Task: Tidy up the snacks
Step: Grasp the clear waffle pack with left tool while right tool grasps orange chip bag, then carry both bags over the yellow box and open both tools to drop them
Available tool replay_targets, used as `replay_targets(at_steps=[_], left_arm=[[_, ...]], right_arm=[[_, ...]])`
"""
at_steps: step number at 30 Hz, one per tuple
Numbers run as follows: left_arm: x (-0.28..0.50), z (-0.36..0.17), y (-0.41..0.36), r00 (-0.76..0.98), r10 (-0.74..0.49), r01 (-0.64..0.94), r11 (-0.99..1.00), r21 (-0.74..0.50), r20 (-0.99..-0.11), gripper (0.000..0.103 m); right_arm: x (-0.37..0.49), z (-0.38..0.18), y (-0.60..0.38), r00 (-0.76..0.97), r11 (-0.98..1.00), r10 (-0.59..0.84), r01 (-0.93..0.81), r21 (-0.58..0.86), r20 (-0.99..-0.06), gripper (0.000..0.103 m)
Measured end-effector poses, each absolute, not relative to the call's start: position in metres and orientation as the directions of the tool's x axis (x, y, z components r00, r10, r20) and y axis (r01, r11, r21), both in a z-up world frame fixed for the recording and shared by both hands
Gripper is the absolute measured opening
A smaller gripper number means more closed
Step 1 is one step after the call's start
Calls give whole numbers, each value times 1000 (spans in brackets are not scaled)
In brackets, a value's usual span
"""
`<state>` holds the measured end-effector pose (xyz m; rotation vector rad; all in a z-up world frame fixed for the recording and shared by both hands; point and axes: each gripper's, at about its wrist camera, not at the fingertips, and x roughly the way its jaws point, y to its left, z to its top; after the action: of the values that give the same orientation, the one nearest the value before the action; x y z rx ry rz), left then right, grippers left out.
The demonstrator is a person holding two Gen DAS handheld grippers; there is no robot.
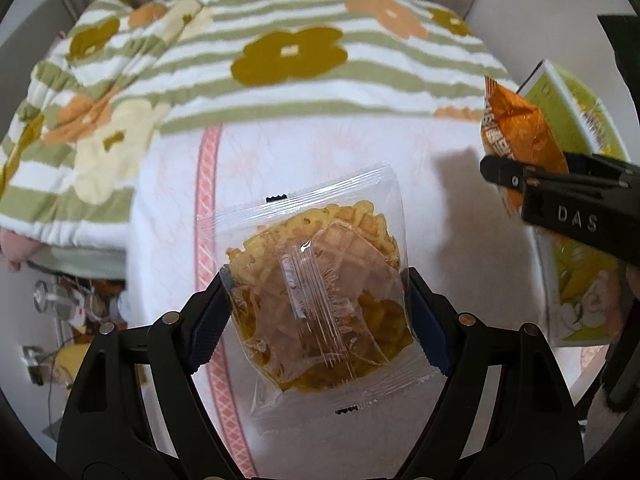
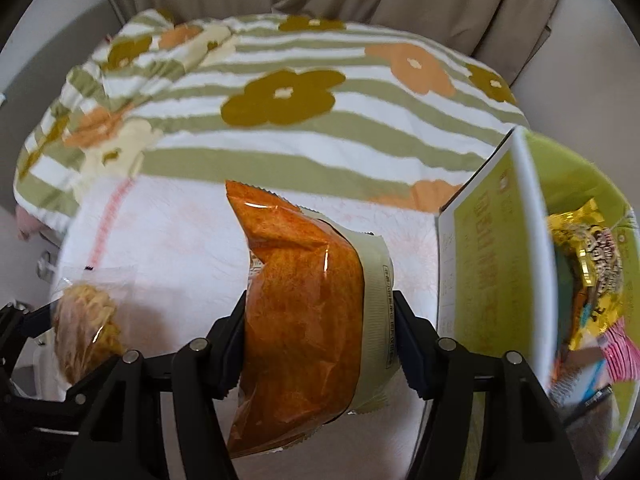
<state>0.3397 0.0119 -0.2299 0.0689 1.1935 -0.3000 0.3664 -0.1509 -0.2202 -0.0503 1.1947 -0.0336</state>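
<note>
Both claws loaded, left gripper point(image 1: 316, 292) clamped on clear cracker packet point(image 1: 316, 256), right gripper point(image 2: 320, 344) on orange snack bag point(image 2: 296, 312); next, I judge, drop into green box point(image 2: 492, 248) at right.

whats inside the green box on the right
The green box holds a gold foil snack bag and a pink striped packet. Anything beneath them is hidden by the box wall and those packets.
</note>
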Motion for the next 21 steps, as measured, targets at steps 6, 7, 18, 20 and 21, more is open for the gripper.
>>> replay_targets(at_steps=[6, 7, 18, 20, 21], left_arm=[[348, -162, 3, 426, -259, 346, 932, -108, -867, 79], [349, -152, 0, 435, -275, 360, 926, -115, -857, 79], [338, -48, -84, 491, -440, 542, 830, -132, -752, 79], [331, -38, -108, 491, -455, 558, 819, -134, -743, 79], [327, -34, -119, 490, -463, 562, 815, -139, -739, 79]], right_arm=[[350, -154, -145, 468, 999, -5, 39, 15, -884, 59], [346, -141, -147, 487, 998, 1, 50, 29, -874, 59], [290, -42, -210, 617, 987, -28, 144, 78, -786, 59], [279, -35, -230, 626, 985, -25, 150, 89, -779, 59], [273, -33, -241, 628, 983, -22, 156, 98, -778, 59]])
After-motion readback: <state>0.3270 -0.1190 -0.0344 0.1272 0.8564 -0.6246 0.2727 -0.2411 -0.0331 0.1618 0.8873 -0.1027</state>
